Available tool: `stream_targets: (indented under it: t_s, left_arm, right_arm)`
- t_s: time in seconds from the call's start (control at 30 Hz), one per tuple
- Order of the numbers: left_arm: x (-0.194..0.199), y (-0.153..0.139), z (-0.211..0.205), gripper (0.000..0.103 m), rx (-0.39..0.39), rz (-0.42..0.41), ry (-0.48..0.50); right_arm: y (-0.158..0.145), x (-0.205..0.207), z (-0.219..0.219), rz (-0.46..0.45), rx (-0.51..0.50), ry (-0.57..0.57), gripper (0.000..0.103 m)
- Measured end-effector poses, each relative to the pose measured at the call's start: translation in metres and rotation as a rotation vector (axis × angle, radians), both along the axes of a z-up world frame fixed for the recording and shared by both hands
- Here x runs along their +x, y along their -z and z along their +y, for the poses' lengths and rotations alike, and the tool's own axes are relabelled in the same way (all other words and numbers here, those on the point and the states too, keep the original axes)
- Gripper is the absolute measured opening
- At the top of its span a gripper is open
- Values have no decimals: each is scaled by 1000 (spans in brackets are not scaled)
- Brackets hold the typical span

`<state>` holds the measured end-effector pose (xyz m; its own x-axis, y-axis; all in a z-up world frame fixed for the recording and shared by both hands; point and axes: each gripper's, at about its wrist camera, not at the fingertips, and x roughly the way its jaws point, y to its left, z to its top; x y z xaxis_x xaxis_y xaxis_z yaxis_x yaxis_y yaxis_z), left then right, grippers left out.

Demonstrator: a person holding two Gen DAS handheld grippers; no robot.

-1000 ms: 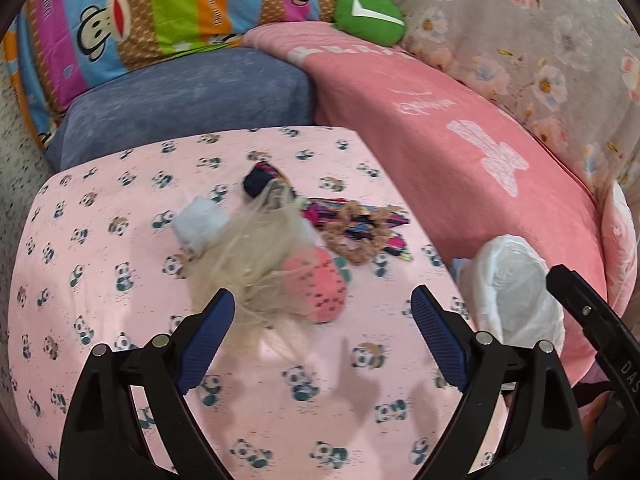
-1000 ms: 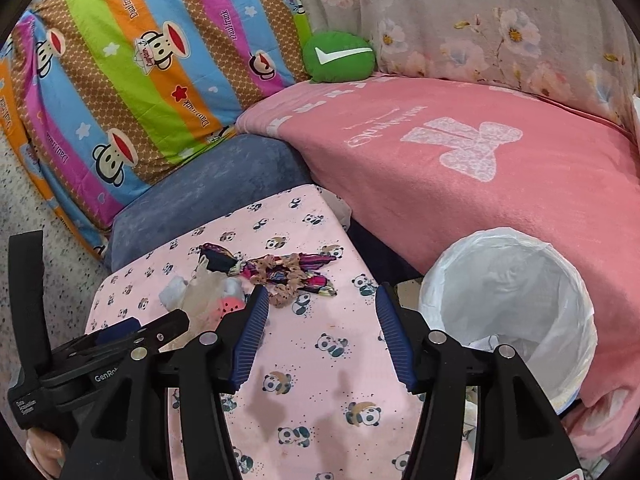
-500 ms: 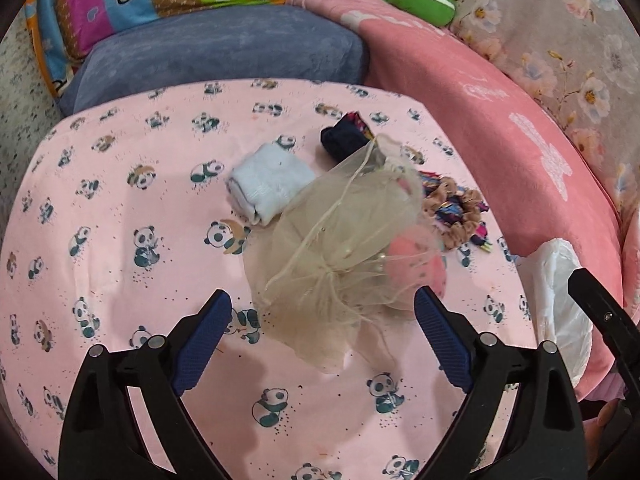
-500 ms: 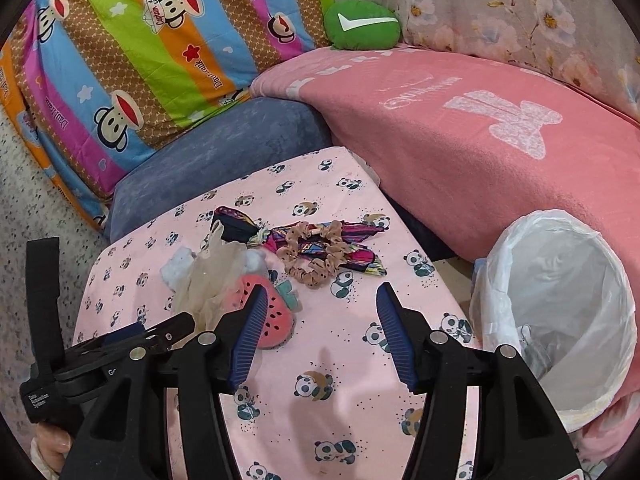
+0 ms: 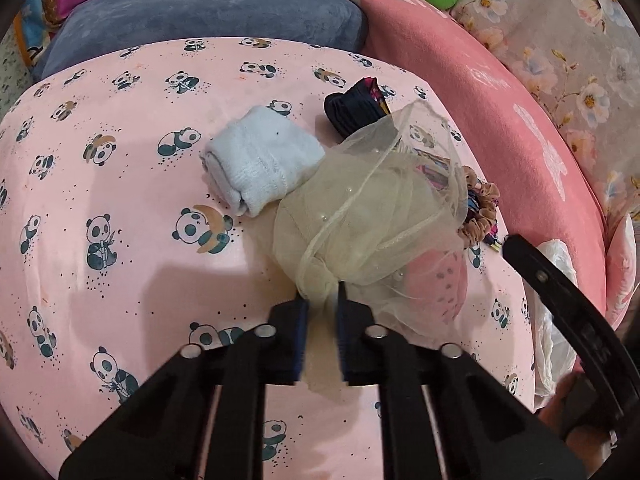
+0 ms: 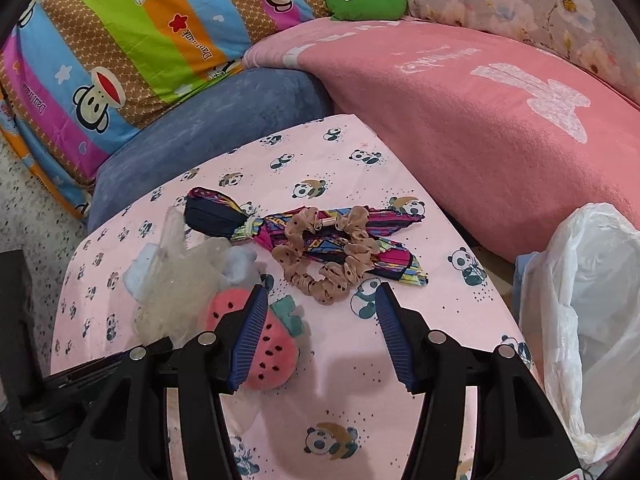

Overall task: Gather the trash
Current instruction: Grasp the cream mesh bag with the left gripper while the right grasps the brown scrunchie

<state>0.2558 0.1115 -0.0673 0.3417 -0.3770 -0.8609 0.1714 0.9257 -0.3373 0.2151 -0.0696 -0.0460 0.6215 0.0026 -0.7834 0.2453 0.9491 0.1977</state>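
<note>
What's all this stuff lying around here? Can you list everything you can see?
mesh pouch: one, sheer cream, middle of the panda sheet, its near end pinched between the left jaws.
folded cloth: one, pale blue, beside the pouch.
watermelon plush: one, pink with dark seeds, partly under the pouch.
scrunchie: one, tan with dots, on top of the scarf.
scarf: one, navy and multicoloured, further back.
panda sheet: one, pink.
bin bag: one, white, right of the sheet.
pillows: striped, blue, pink, green, behind.
left gripper: closing on the pouch.
right gripper: open, nothing between its jaws, easing narrower.
</note>
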Motion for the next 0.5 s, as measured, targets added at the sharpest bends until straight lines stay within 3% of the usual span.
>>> stream_targets:
  t_s: [0.37, 0.5]
  left_arm:
    - [-4, -22, 1, 8, 6, -47, 0]
    - [-4, -31, -2, 8, 8, -65, -3]
  right_arm:
    - [46, 35, -20, 87, 54, 51, 23]
    - [45, 32, -20, 79, 54, 35, 11]
